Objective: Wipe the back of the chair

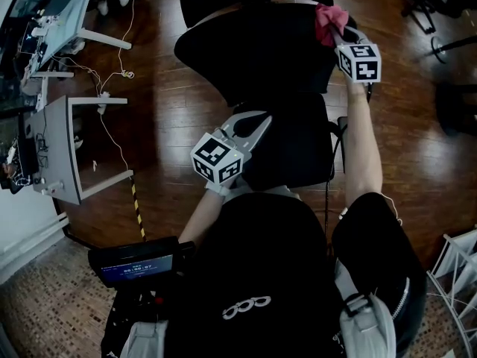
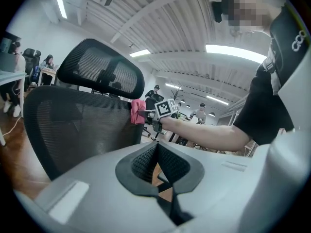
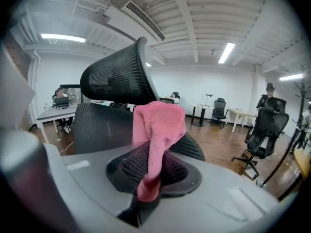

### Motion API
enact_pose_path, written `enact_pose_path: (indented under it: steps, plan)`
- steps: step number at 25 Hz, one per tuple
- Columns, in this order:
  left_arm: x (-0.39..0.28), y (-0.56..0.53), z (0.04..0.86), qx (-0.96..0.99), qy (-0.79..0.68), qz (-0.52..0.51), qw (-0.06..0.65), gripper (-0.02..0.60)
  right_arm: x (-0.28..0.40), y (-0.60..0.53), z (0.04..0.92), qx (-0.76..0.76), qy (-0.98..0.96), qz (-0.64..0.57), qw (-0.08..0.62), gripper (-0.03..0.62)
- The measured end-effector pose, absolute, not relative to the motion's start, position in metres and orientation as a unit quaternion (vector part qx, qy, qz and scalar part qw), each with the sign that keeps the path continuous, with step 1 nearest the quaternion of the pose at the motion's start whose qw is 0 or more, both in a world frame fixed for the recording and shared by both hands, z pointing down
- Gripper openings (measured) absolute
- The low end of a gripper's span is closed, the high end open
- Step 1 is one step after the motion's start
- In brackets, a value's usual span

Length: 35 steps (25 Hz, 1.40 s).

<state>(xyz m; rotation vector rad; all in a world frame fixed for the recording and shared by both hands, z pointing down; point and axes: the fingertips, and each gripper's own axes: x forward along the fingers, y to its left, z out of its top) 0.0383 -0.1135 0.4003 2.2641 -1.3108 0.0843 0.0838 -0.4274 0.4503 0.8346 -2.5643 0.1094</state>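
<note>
Right gripper [image 1: 341, 34]: jaws clenched on the pink cloth [image 1: 328, 19], which sits at the upper right edge of the chair back [image 1: 253, 58]. Left gripper [image 1: 252, 125]: jaws closed together, nothing between them, above the chair seat [image 1: 298, 151].

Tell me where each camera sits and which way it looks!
Head view: on the person's head, looking down on the chair; both arms, the left gripper and right gripper show.
Left gripper view: on the left gripper, looking along its shut jaws toward the chair back; right arm and chest show.
Right gripper view: on the right gripper, looking along jaws clamping the pink cloth; no body shows.
Shared: all three show chair and cloth.
</note>
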Motion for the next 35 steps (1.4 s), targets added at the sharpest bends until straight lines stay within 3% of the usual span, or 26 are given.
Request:
enact_pose_path:
  steps: [35]
  plan:
    - [0.033,-0.106,0.400,0.836,-0.484,0.029,0.259,-0.009,0.196,-0.463,0.461,0.430,-0.866,0.060,0.249,0.041]
